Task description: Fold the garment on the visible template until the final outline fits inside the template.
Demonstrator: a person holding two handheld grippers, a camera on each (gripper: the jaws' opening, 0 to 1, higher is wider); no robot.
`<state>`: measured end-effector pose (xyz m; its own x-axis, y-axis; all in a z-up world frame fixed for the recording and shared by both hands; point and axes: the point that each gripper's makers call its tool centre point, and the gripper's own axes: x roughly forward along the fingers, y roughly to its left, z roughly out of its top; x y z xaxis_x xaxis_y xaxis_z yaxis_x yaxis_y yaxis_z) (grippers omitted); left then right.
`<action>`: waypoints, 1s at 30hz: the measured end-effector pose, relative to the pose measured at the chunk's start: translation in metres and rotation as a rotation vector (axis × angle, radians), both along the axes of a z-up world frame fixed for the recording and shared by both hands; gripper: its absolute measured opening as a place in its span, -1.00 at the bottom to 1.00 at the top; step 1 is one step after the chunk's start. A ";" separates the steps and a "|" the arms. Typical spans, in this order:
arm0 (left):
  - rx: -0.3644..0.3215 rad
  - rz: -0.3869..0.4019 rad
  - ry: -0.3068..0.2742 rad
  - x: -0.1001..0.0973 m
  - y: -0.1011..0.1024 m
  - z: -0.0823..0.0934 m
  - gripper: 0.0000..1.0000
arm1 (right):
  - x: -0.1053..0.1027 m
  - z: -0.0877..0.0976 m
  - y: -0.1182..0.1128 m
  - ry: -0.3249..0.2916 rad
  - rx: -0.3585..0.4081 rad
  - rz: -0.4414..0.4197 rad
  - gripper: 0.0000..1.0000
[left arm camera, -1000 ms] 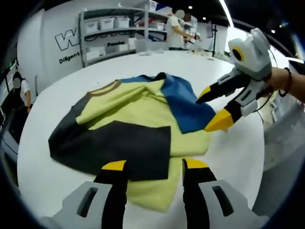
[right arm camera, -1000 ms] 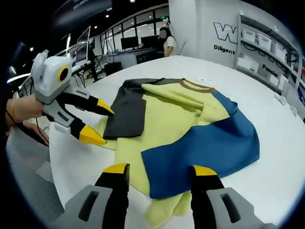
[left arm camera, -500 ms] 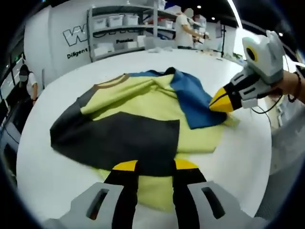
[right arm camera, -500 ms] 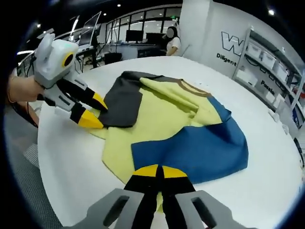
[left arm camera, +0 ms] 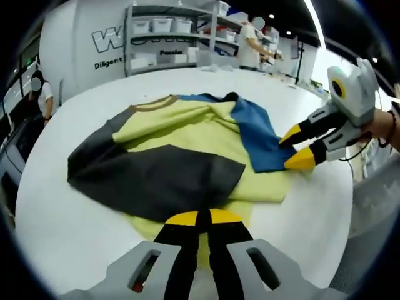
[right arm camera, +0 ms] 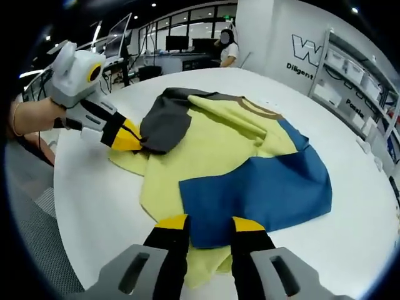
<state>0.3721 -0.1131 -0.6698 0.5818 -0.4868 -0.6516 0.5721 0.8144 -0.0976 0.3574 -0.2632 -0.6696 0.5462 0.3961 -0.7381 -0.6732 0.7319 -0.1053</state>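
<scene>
The garment [left arm camera: 187,156] is a yellow shirt with a brown collar, one dark grey sleeve and one blue sleeve, lying crumpled and partly folded on a round white table [left arm camera: 62,231]. Both sleeves are turned in over the yellow body.

In the left gripper view, the left gripper [left arm camera: 199,217] sits at the near hem, directly ahead of the camera. Its yellow-tipped jaws are pressed together, and the yellow hem with the edge of the dark grey sleeve [left arm camera: 156,181] lies right at the tips; the cloth seems pinched between them. In the right gripper view the same tool [right arm camera: 130,139] comes in from the left with its tips together at the lifted edge of the grey sleeve [right arm camera: 165,125].

The right gripper [right arm camera: 209,222] stands with its jaws apart at the near edge of the blue sleeve [right arm camera: 262,187]; the cloth lies between and just past the tips, with nothing clamped. In the left gripper view it [left arm camera: 299,149] enters from the right, held by a hand [left arm camera: 386,128], jaws spread, tips at the outer edge of the blue sleeve [left arm camera: 256,134].

Beyond the table, ahead of the left gripper, stands shelving [left arm camera: 169,34] with white bins, with a person [left arm camera: 253,44] at its right. Ahead of the right gripper another person [right arm camera: 226,50] stands near desks with monitors [right arm camera: 178,44].
</scene>
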 end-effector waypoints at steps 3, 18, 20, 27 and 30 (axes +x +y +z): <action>-0.011 0.011 0.011 0.000 0.001 -0.001 -0.97 | 0.000 -0.003 0.000 -0.010 -0.021 0.014 -0.59; 0.014 0.002 0.012 0.000 0.000 -0.002 -0.97 | -0.002 -0.007 0.001 -0.013 -0.036 0.017 -1.00; 0.013 0.005 0.011 0.000 0.000 -0.002 -0.97 | -0.001 -0.007 0.000 -0.018 -0.041 0.015 -1.00; 0.015 0.010 0.016 -0.001 0.002 -0.002 -0.98 | -0.001 -0.008 0.000 0.007 -0.020 -0.011 -1.00; 0.021 0.009 0.015 -0.002 0.003 -0.002 -0.98 | -0.001 -0.007 -0.001 0.015 0.008 -0.035 -1.00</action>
